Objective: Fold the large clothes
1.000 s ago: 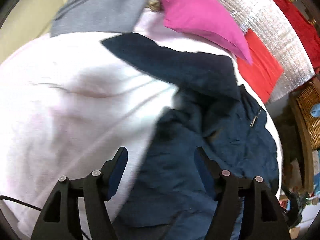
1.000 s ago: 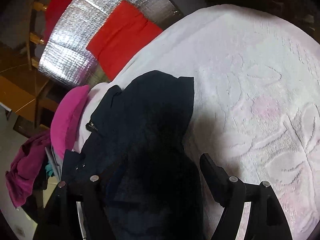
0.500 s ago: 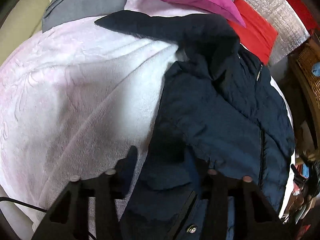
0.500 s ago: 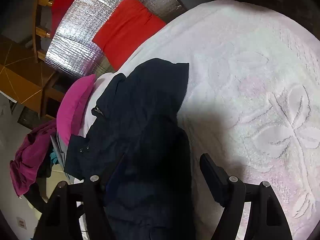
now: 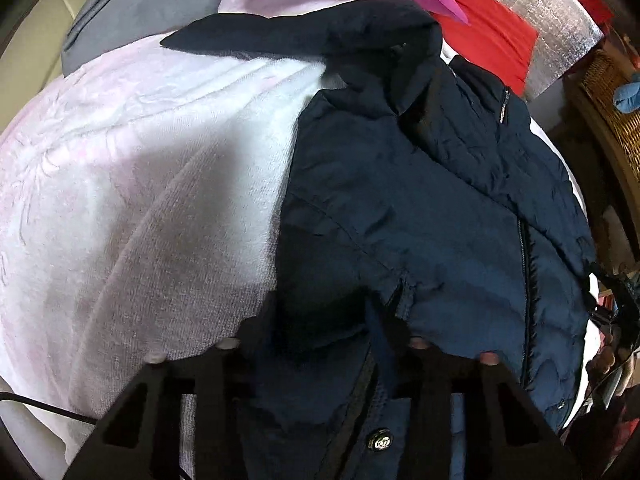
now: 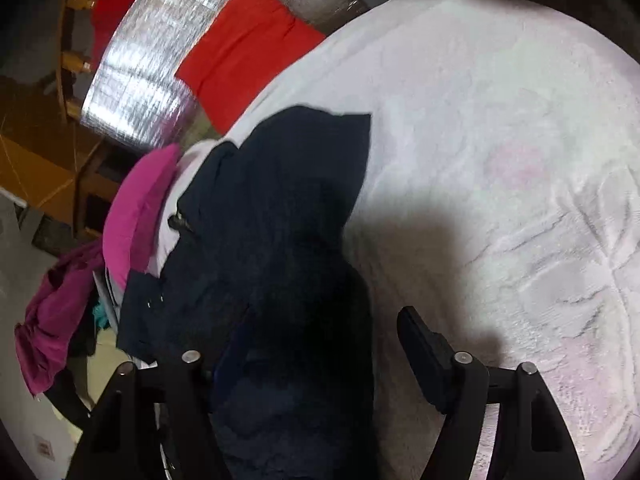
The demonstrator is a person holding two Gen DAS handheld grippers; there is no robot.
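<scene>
Matt quilted jacket (image 5: 420,208) on rough terry blanket (image 5: 140,168).

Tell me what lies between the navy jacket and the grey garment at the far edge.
Left wrist view: only pale pink towelling bedspread separates navy jacket from grey garment.

Both fisheye views bend hard at the rim, with black corners. Light falls from above and blows out the white blanket (image 5: 168,168), washing away its texture in the brightest patches. The navy jacket (image 5: 420,216) reads nearly black in the right wrist view, its folds lost. A broad dark shadow lies on the blanket just beyond the right gripper (image 6: 304,356). The silver foil panel (image 6: 148,68) glares. The left gripper (image 5: 320,332) is dim and soft-edged.
</scene>
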